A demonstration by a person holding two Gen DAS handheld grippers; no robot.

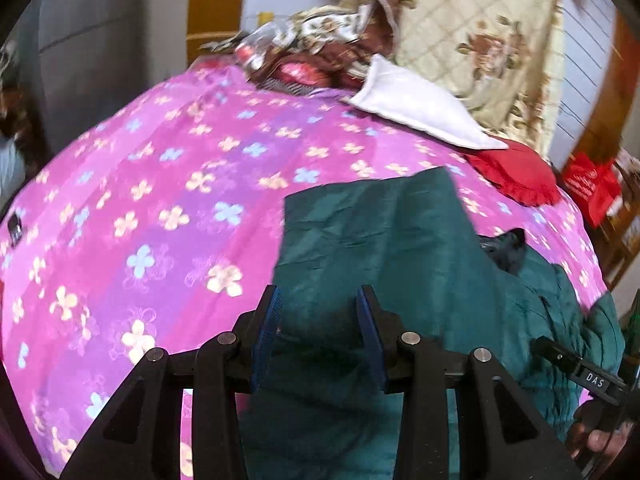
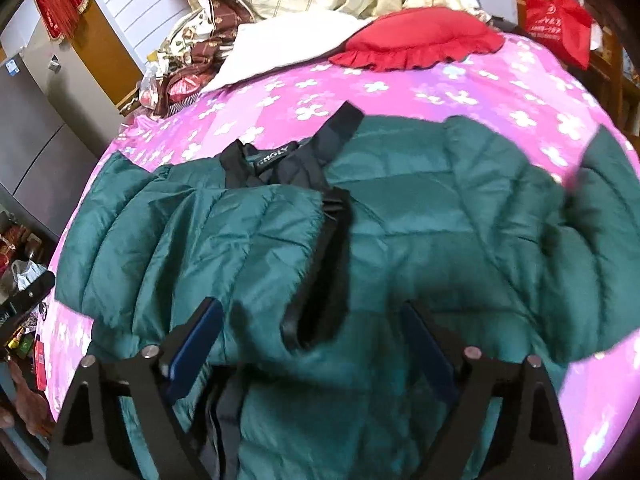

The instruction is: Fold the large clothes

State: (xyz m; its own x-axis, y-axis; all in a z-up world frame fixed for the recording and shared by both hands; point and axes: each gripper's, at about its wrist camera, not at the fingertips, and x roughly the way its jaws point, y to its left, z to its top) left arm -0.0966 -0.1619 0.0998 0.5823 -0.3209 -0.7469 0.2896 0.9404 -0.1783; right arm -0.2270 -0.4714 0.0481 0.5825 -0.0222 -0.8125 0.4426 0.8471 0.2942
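A dark green quilted jacket (image 2: 400, 220) lies front up on a pink flowered bedspread (image 2: 480, 92), its black collar (image 2: 276, 160) toward the pillows and its black zip band (image 2: 332, 240) running down the middle. My right gripper (image 2: 312, 328) hangs open just above the jacket's lower front, pads clear of the cloth. In the left wrist view a flat fold of the green jacket (image 1: 380, 232) stretches away from my left gripper (image 1: 318, 320), whose blue pads are shut on a bunch of that fabric. Part of the right gripper's body (image 1: 580, 372) shows at the right edge.
A red frilled cushion (image 2: 420, 36) and a white pillow (image 2: 288, 44) lie at the head of the bed, with floral quilts (image 1: 480, 40) piled behind. A grey cabinet (image 2: 36, 128) stands left of the bed. The bedspread (image 1: 160, 200) spreads wide to the left.
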